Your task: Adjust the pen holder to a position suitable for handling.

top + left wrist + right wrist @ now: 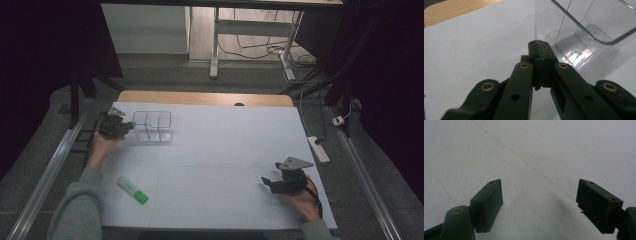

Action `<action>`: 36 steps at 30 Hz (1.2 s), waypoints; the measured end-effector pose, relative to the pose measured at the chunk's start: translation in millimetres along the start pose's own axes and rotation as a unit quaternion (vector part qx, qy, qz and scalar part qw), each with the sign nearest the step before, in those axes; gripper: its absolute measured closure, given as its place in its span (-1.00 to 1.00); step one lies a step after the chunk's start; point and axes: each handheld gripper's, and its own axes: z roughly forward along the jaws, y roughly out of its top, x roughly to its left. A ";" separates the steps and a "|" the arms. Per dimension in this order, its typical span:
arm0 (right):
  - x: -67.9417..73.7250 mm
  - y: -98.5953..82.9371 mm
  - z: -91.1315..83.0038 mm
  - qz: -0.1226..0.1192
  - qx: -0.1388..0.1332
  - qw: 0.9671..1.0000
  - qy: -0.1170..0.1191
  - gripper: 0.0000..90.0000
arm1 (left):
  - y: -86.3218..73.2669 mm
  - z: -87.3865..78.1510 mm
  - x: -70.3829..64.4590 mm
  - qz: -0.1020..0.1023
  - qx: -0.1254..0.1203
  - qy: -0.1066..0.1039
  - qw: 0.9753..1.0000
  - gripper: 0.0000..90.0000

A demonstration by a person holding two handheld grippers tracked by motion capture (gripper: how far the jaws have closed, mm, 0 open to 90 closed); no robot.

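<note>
A clear plastic container [153, 126] with inner dividers stands at the table's far left; in the left gripper view its see-through wall [584, 32] rises just beyond the jaws. My left gripper [129, 125] [538, 43] is shut, its tips pinching the container's thin left wall. A green and white marker [133, 190] lies near the front left, beside the person's left sleeve. At the front right my right gripper [267, 181] [540, 202] hovers low over bare table, open, with nothing between its jaws.
The white table top [225, 150] has a wooden strip [205, 97] along its far edge. A white power strip [318, 148] and cables lie on the floor to the right. Metal rails [50, 170] run along both sides of the table.
</note>
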 end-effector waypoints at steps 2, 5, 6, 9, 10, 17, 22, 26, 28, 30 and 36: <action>-0.1 0.0 -0.1 -0.001 0.000 1.000 0.000 -0.53 | 1.6 1.3 -1.8 0.003 0.001 -0.002 1.000 0.98; -0.2 -0.3 0.3 0.000 0.003 1.000 0.000 -0.53 | 3.9 3.6 -4.8 0.006 0.000 -0.005 1.000 0.98; -0.2 -0.4 0.4 0.000 0.003 1.000 0.001 -0.53 | 4.7 4.2 -5.6 0.008 0.001 -0.006 1.000 0.98; -0.1 -0.5 0.9 -0.001 0.005 1.000 0.002 -0.53 | 6.7 6.4 -8.3 0.010 0.000 -0.010 1.000 0.98; -0.1 -0.6 1.1 -0.001 0.005 1.000 0.002 -0.53 | 7.4 7.2 -9.3 0.010 -0.001 -0.011 1.000 0.98; -0.1 -0.9 1.8 0.000 0.007 1.000 0.003 -0.53 | 13.8 9.5 -15.5 0.020 0.001 -0.016 1.000 0.98; 0.3 -1.1 2.3 0.000 0.006 1.000 0.003 -0.53 | 18.7 13.7 -23.2 0.029 0.006 -0.024 0.999 0.98; 0.3 -1.2 2.7 0.000 0.007 1.000 0.003 -0.53 | 23.5 15.7 -30.7 0.040 0.007 -0.032 0.999 0.98; 0.4 -1.3 2.9 -0.001 0.008 1.000 0.004 -0.53 | 26.3 16.8 -34.3 0.046 0.007 -0.036 0.998 0.98; 0.1 -1.2 2.5 -0.001 0.008 1.000 0.002 -0.53 | 28.2 18.2 -36.7 0.050 0.008 -0.039 0.998 0.98; -0.3 -1.3 2.0 -0.003 0.009 1.000 0.000 -0.53 | 33.0 22.9 -43.8 0.056 0.008 -0.043 0.997 0.98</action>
